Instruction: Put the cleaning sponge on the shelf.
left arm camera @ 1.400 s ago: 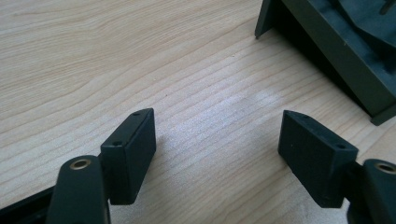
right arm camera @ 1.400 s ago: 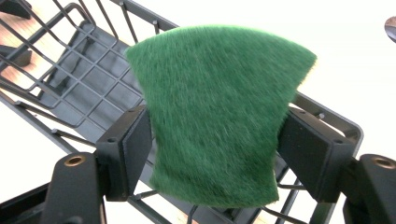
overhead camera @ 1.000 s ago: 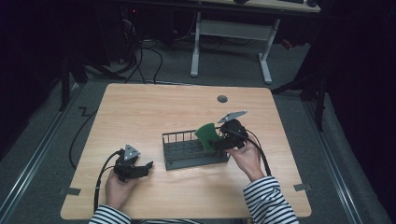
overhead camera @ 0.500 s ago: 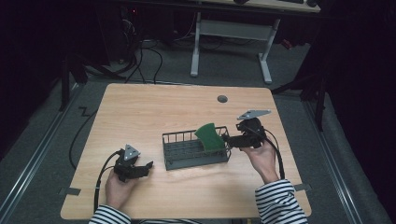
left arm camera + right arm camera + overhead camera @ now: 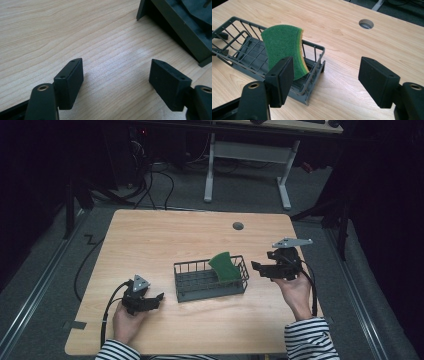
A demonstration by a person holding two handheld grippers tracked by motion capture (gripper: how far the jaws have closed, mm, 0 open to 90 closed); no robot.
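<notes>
A: Obs, from the left. Left gripper (image 5: 159, 297) rests low on the table (image 5: 150, 245) at the near left, jaws apart, nothing between them but bare wood. In the left gripper view a corner of the wire basket (image 5: 175, 22) sits just to its far right.

B: And the sponge?

A: Green sponge (image 5: 224, 266) stands on edge inside the wire basket (image 5: 210, 282), at its right end, leaning on the far-right wires. Yellow backing shows on one edge in the right gripper view (image 5: 284, 50).

B: Right gripper?

A: Right gripper (image 5: 255, 266) hangs just right of the basket, jaws wide apart, holding nothing, apart from the sponge.

B: So the step in hand is clearing away from the basket?

A: Judged so. To do it well: keep the jaws spread and draw straight off to the right, above the rim, so no finger hooks a wire and drags the basket. The sponge is tall and only propped; a knock could tip it flat. The left could steady the basket's near-left corner if needed
</notes>
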